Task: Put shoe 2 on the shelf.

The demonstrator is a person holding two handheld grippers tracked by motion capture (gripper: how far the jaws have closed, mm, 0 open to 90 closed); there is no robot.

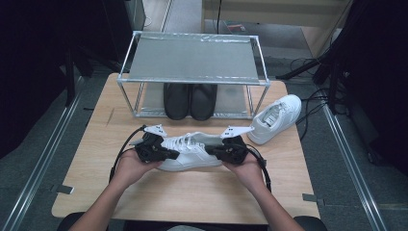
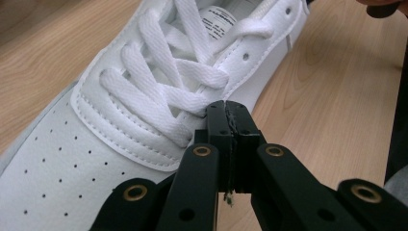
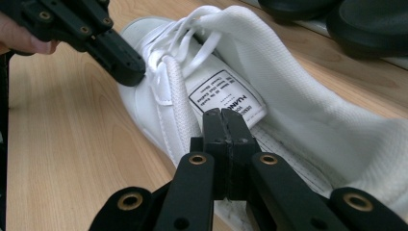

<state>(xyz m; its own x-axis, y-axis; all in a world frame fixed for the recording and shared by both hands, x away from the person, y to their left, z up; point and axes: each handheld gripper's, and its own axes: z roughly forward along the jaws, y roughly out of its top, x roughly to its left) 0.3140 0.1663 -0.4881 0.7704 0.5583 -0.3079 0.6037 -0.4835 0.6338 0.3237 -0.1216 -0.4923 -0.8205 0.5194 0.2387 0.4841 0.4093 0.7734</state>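
A white lace-up sneaker (image 1: 188,150) lies on the wooden table (image 1: 192,192), toe to the left. My left gripper (image 1: 176,155) is shut, its tips (image 2: 225,107) against the near edge of the sneaker's (image 2: 110,125) lace panel, beside the white laces (image 2: 159,91). My right gripper (image 1: 210,152) is shut too, its tips (image 3: 223,115) over the near rim of the shoe's opening, in front of the tongue label (image 3: 226,96). The right gripper view also catches the left gripper (image 3: 126,71) touching the sneaker's (image 3: 308,110) side by the laces. I see nothing held between either pair of jaws.
A second white sneaker (image 1: 276,118) lies at an angle on the right of the table. A metal-framed rack (image 1: 192,60) stands at the back, with a pair of black shoes (image 1: 190,101) on its lower level (image 3: 370,24). Bare wood lies in front of the hands.
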